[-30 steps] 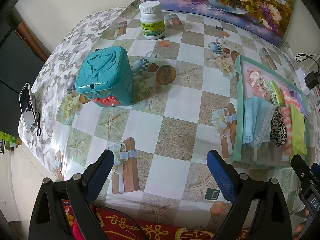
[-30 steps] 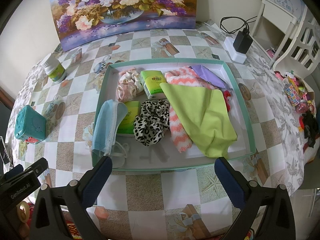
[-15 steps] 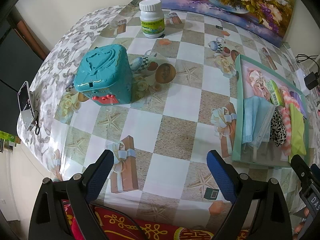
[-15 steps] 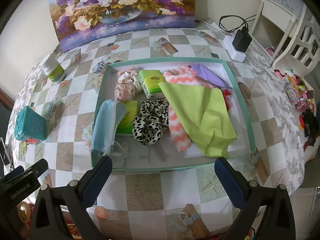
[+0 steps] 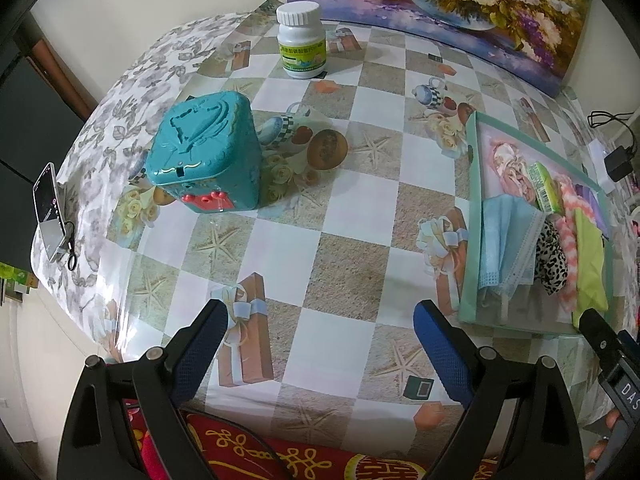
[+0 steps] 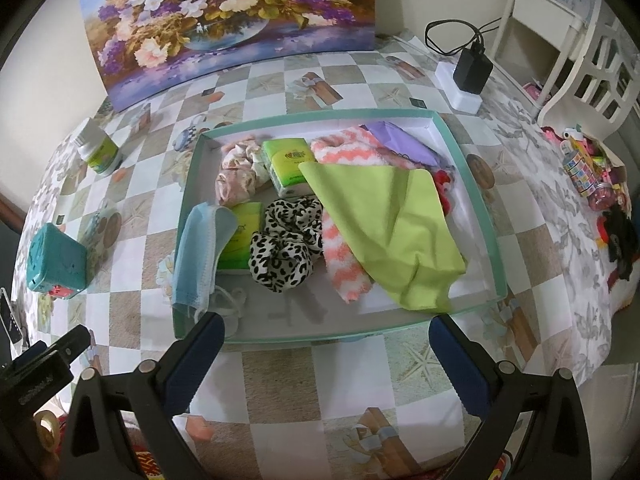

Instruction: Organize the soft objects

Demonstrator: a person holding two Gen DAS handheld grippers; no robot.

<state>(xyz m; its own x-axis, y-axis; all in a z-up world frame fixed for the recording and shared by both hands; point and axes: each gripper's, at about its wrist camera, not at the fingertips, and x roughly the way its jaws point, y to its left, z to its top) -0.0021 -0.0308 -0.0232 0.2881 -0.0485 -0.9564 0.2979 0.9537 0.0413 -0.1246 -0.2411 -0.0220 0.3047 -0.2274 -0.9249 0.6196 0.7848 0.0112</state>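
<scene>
A teal-rimmed tray [image 6: 486,216] holds the soft things: a blue face mask [image 6: 200,252] hanging over its left rim, a leopard scrunchie [image 6: 286,250], a pink scrunchie [image 6: 236,174], a lime cloth [image 6: 384,232], a pink zigzag sock [image 6: 340,256], a purple cloth [image 6: 400,140] and two green tissue packs [image 6: 290,164]. The tray also shows in the left wrist view [image 5: 470,216]. My right gripper [image 6: 326,350] is open and empty at the tray's near edge. My left gripper [image 5: 320,338] is open and empty over the table, left of the tray.
A teal toy box [image 5: 206,158] and a white pill bottle [image 5: 302,42] stand on the left of the checkered tablecloth. A flower painting [image 6: 232,20] leans at the back. A charger on a power strip [image 6: 470,70] lies back right. A phone [image 5: 50,210] sits at the left edge.
Both grippers have drawn back and up slightly, so the table and tray look a little farther off. Both stay open and nothing on the table has moved.
</scene>
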